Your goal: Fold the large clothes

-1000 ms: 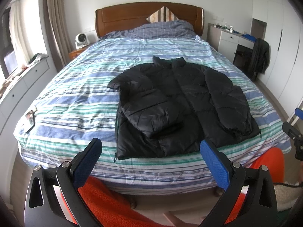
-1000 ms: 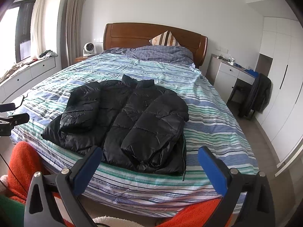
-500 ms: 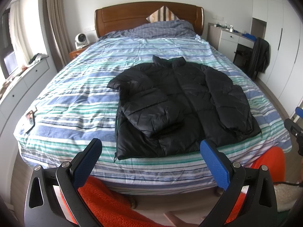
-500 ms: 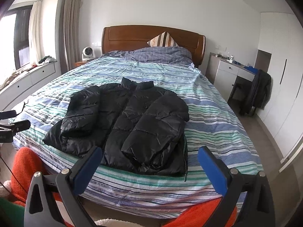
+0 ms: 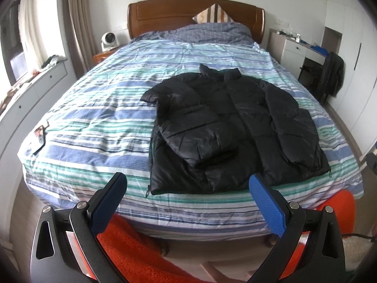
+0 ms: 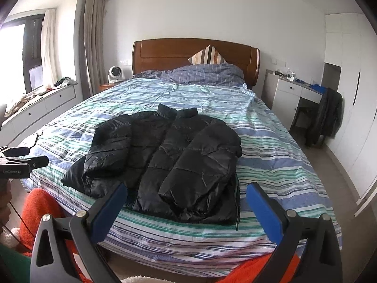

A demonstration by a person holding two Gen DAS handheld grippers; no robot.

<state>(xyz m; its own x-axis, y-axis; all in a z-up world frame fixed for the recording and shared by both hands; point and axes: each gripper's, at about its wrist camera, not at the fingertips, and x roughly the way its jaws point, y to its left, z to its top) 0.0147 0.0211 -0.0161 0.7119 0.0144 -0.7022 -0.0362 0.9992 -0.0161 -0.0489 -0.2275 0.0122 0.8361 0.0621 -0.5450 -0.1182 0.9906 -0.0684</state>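
Observation:
A black puffer jacket (image 5: 233, 127) (image 6: 165, 155) lies flat on the striped bed (image 5: 94, 122) (image 6: 271, 146), collar toward the headboard, both sleeves folded in over its front. My left gripper (image 5: 188, 186) is open, held back from the foot of the bed, below the jacket's hem. My right gripper (image 6: 187, 193) is open too, off the bed's near edge, with nothing between its blue pads (image 6: 264, 210). The left gripper's body (image 6: 21, 160) shows at the left edge of the right wrist view.
An orange sleeve (image 5: 141, 247) (image 6: 40, 210) is below the grippers. A card (image 5: 38, 136) lies on the bed's left side. A white desk (image 6: 294, 94) and a chair with a dark coat (image 6: 327, 115) stand right. A window bench (image 6: 35, 108) runs left.
The right wrist view has tilted upward, so the bed and jacket sit lower in it. The left gripper has hardly moved. The jacket has not moved.

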